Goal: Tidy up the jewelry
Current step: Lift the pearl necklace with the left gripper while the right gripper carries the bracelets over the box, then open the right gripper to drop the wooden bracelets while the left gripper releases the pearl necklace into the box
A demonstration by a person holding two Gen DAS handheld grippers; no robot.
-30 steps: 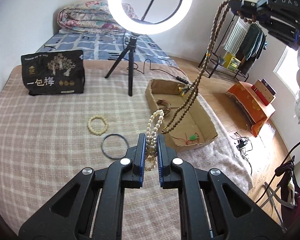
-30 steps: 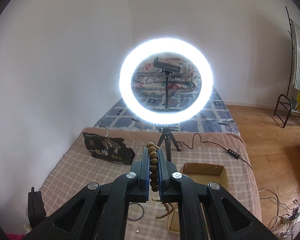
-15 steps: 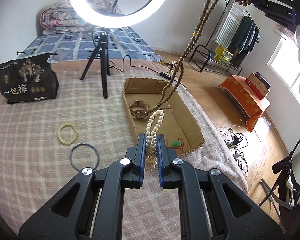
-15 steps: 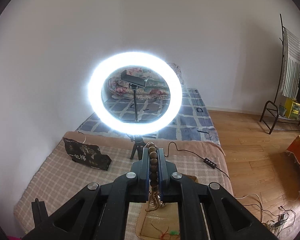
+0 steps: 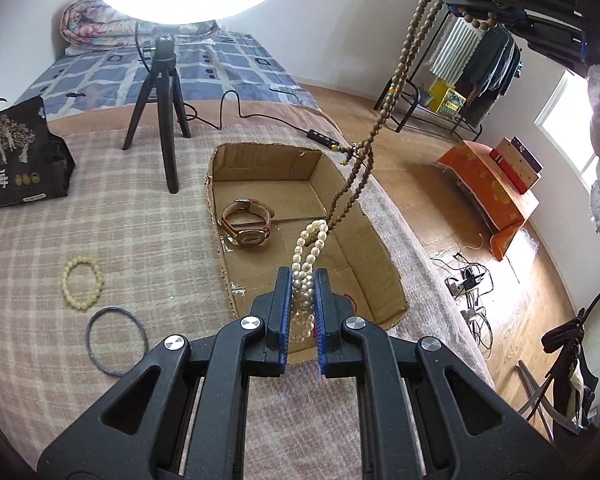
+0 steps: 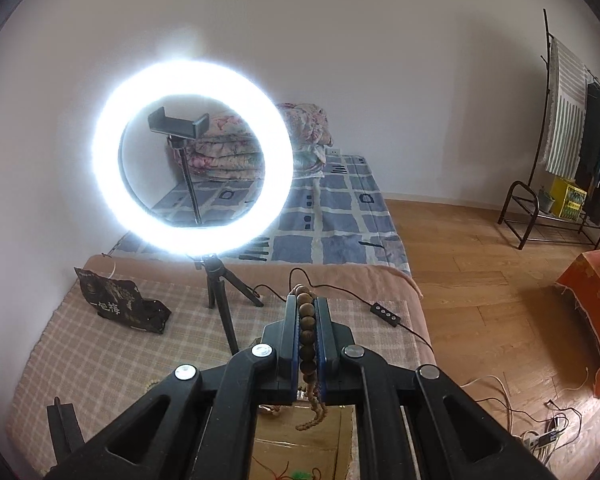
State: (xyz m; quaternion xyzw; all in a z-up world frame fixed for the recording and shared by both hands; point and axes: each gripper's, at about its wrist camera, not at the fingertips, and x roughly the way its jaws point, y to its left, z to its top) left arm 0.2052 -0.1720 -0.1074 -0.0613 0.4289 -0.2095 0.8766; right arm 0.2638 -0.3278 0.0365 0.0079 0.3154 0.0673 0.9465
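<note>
Left gripper (image 5: 303, 276) clamps the pearls (image 5: 309, 248), right gripper (image 6: 307, 312) clamps the wooden beads (image 5: 404, 56), both above the box (image 5: 260, 164).

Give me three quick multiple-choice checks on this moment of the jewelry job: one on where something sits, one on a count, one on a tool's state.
1. Where is the wristwatch?
A. Inside the cardboard box
B. On the blanket beside the tripod
C. Clamped in the left tool

2. How many loose rings of jewelry lie on the plaid blanket left of the box?
A. None
B. Two
C. Four

3. What is the state of the right tool?
A. Wide open and empty
B. Shut on the brown bead necklace
C. Shut on the wristwatch

Answers:
1. A: the watch rests on the box floor near its left wall.
2. B: a pale bead bracelet and a dark bangle lie there.
3. B: brown beads sit pinched between its blue pads, while the left tool clamps the pearl strand.
</note>
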